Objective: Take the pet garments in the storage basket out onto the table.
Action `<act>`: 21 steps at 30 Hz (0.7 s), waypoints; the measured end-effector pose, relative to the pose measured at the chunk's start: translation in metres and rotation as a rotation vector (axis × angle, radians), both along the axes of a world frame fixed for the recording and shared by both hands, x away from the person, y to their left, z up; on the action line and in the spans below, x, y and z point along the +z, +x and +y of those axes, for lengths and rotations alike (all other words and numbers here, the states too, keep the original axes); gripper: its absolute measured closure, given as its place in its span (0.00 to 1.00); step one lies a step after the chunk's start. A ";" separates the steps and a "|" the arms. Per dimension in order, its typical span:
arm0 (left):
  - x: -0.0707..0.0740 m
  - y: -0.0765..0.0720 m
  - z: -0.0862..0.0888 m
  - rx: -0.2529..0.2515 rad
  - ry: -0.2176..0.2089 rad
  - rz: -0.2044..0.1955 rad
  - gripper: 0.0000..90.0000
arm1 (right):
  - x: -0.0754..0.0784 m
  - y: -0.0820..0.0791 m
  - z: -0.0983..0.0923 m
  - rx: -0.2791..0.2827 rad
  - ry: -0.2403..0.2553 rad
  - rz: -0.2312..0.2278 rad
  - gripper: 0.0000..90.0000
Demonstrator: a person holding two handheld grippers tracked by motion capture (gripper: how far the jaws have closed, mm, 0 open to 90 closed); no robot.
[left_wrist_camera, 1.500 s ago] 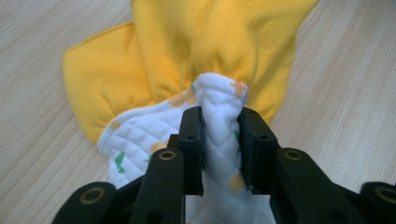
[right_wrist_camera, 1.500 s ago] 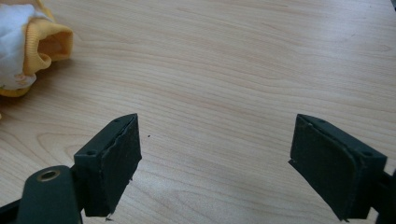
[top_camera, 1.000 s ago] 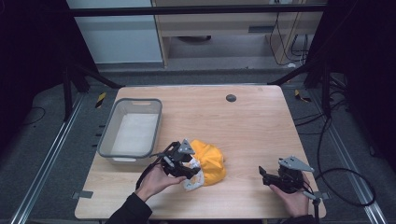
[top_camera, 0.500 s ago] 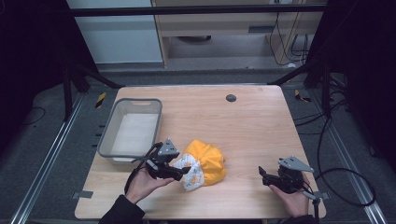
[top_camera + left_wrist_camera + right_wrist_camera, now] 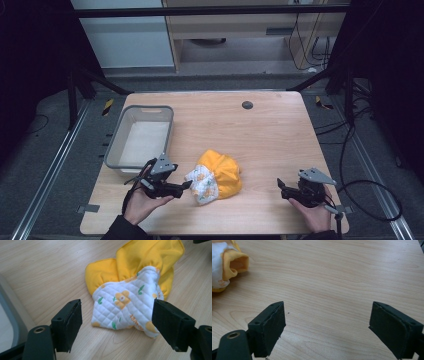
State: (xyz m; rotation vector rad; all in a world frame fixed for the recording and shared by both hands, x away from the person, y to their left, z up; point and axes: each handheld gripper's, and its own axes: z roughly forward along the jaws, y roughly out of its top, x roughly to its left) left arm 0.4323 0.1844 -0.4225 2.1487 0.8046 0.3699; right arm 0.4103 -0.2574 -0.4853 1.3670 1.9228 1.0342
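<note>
The left gripper (image 5: pixel 189 185) sits just off the crumpled yellow and white garment (image 5: pixel 217 175) near the table's (image 5: pixel 270 130) front edge, its jaws having just been opening, nothing between them. The right gripper (image 5: pixel 280 184), open-jawed too, lies well apart.

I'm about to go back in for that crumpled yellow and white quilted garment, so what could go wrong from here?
1. The yellow and white quilted cloth garment lies bunched and free; the left gripper, whose jaws have just been opening, may pinch only one layer, so it could unfold when lifted.
2. The grey plastic bin sits close beside that hand, so a sideways swing might knock it.
</note>
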 end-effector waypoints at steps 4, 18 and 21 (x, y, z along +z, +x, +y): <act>-0.003 -0.004 0.008 0.021 -0.003 -0.007 0.26 | 0.000 0.000 0.000 -0.003 0.000 0.002 0.14; -0.023 -0.019 0.047 0.101 0.010 0.021 0.26 | -0.001 -0.001 0.000 -0.004 -0.003 0.009 0.14; -0.026 -0.021 0.053 0.117 0.012 0.026 0.26 | -0.001 -0.001 0.000 -0.004 -0.001 0.010 0.14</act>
